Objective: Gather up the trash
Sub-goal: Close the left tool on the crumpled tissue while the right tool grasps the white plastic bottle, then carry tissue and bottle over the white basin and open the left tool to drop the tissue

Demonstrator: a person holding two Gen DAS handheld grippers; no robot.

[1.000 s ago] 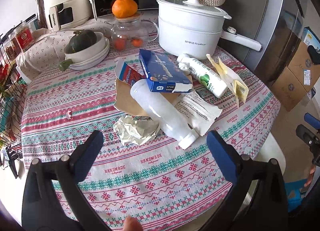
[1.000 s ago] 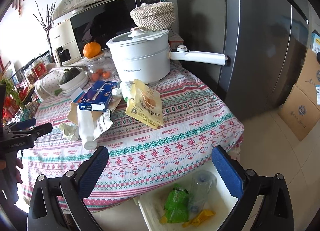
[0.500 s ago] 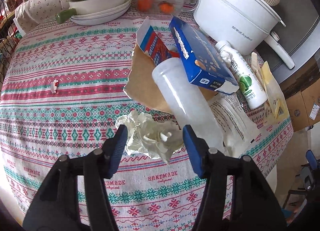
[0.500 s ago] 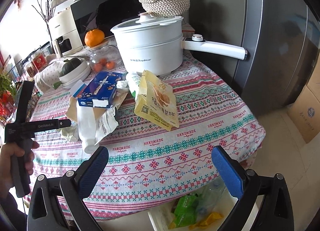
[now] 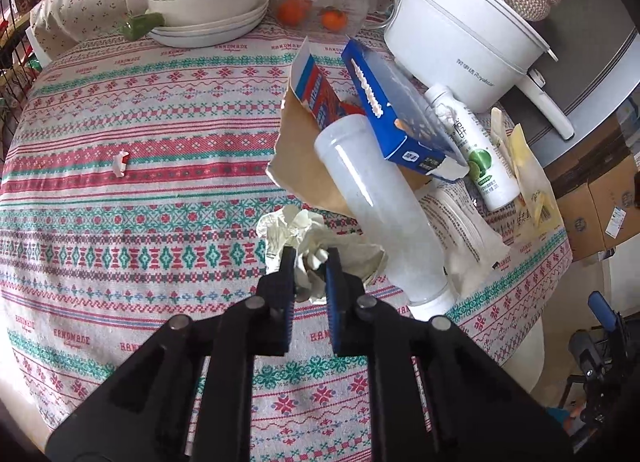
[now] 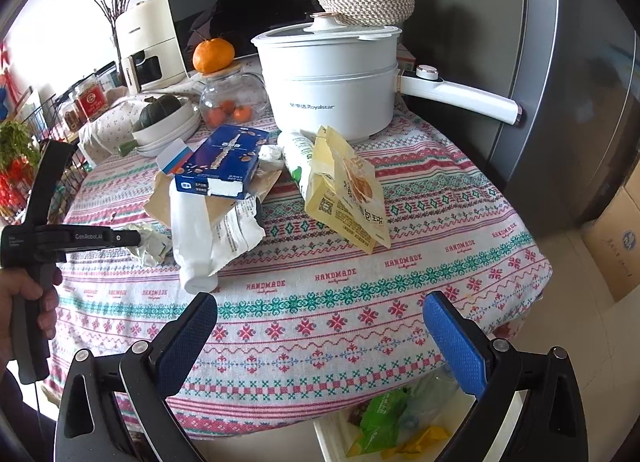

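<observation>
Taking the frosted white plastic bottle (image 5: 384, 218) lying on the striped knitted-pattern tablecloth (image 5: 120, 198) as the landmark, the crumpled cream paper wad (image 5: 316, 238) lies just left of it, touching its side, and the left gripper (image 5: 310, 262) is pinched tight on the wad's near edge; only a fold of paper seems to be caught, so the wad could tear or slip free on the lift, and dragging it might roll the bottle off the table edge. Behind the bottle, the blue cardboard snack box (image 5: 396, 118) leans on it and could topple if the bottle shifts. Right of the bottle lie a white printed wrapper (image 6: 236, 230) and a yellow snack pouch (image 6: 344, 190). The right gripper (image 6: 320, 338) hangs with its jaws spread wide and empty, above the white bin (image 6: 332, 438) below the table. The cloth reads "HANDMADE", the white electric pot (image 6: 332, 98) "Royalstar", the left tool's body "GenRobot.AI"
</observation>
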